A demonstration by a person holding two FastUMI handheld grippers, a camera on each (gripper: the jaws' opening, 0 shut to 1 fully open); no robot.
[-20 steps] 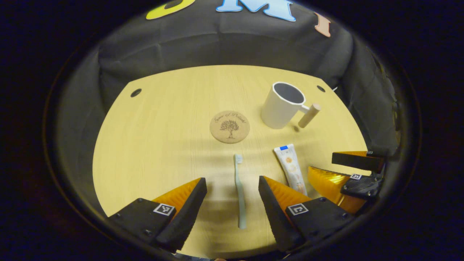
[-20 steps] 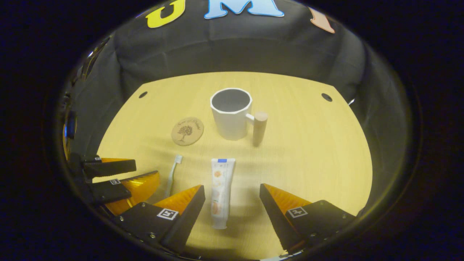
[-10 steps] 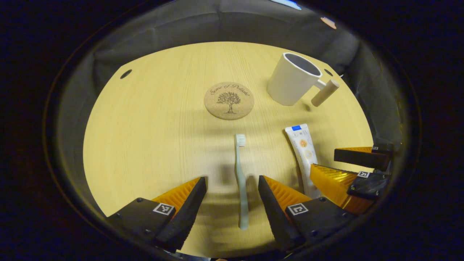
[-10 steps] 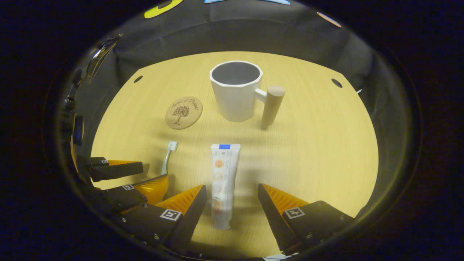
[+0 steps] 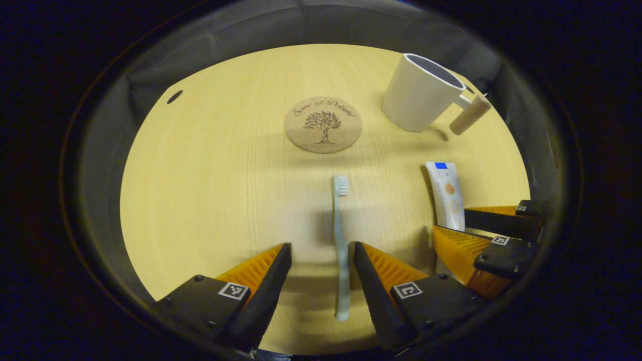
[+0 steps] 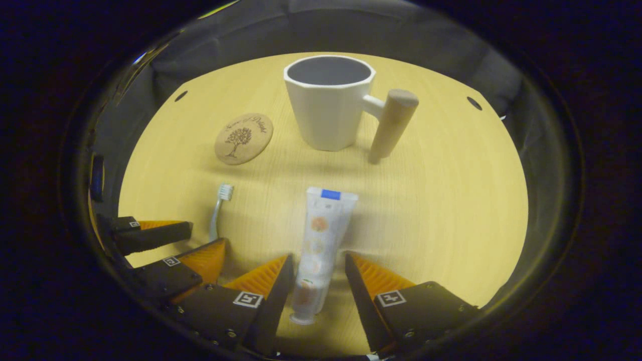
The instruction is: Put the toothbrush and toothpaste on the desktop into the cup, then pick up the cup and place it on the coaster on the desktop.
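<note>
Pale green plastic, slim and straight, the toothbrush (image 5: pixel 341 245) lies flat on the worktop (image 5: pixel 215 190) with its bristled head toward the coaster (image 5: pixel 323 124). The left hand-held gripper (image 5: pixel 319 253) now straddles its handle, fingers apart; the right finger looks to be touching the handle, the left one stands clear of it. A second ago the gap was wider and the hand-held gripper sat higher, so it has dropped and begun to narrow. The toothpaste (image 6: pixel 318 245), a soft white tube with a blue end and small orange prints, lies between the fingers of the right hand-held gripper (image 6: pixel 314 268), which are likewise open, with a sliver of worktop either side. That tube has also turned slightly since half a second ago, its far end swinging right. Both pickups look close, neither yet clamped.

Beyond stands the cup (image 6: pixel 328 103), matte white, faceted, upright and empty, with a round wooden peg handle (image 6: pixel 392 124). The coaster is a flat cork disc printed with a tree, well apart from the cup. The worktop is light wood grain.
</note>
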